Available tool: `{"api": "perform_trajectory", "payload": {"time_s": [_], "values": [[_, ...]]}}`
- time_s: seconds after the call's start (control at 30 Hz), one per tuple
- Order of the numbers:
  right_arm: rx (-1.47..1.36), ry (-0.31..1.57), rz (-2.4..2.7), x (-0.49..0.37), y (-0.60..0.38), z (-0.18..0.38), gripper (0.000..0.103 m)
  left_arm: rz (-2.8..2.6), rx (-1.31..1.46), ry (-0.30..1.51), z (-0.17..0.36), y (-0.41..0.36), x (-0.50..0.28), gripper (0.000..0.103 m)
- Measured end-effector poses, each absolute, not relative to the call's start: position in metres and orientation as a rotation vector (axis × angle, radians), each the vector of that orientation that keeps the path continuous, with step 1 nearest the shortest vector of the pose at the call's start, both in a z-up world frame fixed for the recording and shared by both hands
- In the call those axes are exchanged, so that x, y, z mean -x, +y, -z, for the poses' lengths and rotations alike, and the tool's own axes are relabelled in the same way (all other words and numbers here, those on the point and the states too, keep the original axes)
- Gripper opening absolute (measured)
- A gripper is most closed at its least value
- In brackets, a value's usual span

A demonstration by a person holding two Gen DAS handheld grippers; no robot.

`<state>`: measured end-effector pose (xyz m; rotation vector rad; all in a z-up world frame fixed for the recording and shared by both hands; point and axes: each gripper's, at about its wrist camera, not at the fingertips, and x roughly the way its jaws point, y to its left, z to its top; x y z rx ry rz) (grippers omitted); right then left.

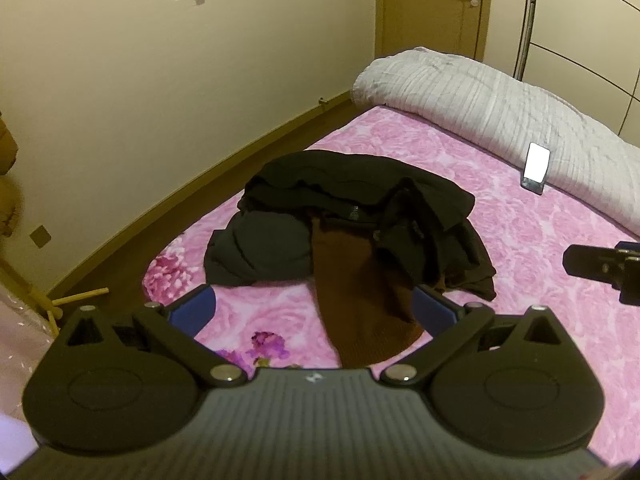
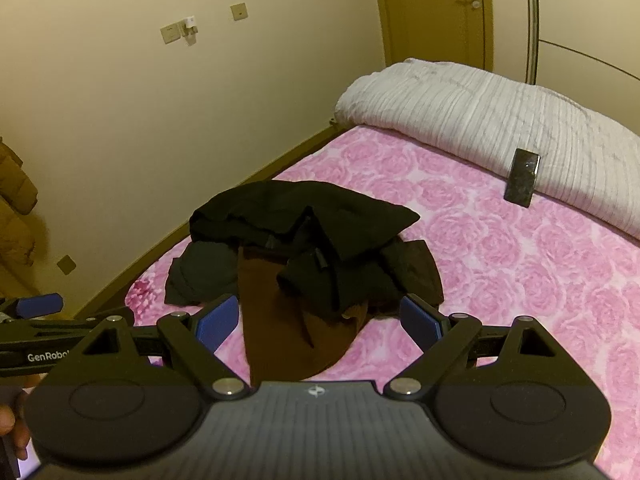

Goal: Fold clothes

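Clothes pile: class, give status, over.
Left gripper open, right gripper open, both empty. Clothes pile unfolded on bed, brown garment nearest. Nothing in the way.

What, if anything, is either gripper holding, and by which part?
Nothing. The left gripper and right gripper both have open jaws above the clothes pile.

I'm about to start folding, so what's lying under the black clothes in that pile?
A brown garment runs out from under the black clothes toward the camera, and a dark grey piece shows at their left. Anything deeper is covered.
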<state>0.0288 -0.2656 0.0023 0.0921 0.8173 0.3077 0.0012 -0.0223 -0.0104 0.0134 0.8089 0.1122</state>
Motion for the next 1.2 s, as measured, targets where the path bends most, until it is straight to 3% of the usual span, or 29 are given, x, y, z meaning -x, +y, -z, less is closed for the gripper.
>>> {"api": "perform_trajectory", "payload": {"time_s": [0.53, 0.87, 0.97, 1.07, 1.2], "values": [[0.028, 0.819, -0.374, -0.055, -0.291, 0.023, 0.089, -0.165, -0.014, 0.828, 0.028, -0.014, -0.004, 0.103], [0.136, 0.802, -0.392, -0.13, -0.25, 0.045, 0.089, 0.041, -0.231, 0.781, 0.081, 0.051, -0.142, 0.102], [0.187, 0.822, -0.383, -0.165, -0.224, 0.059, 0.089, 0.139, -0.372, 0.755, 0.105, 0.063, -0.192, 0.097], [0.271, 0.841, -0.394, -0.197, -0.198, 0.081, 0.082, 0.246, -0.496, 0.734, 0.131, 0.068, -0.234, 0.089], [0.367, 0.9, -0.384, -0.238, -0.17, 0.125, 0.075, 0.451, -0.581, 0.677, 0.158, 0.057, -0.267, 0.089]]}}
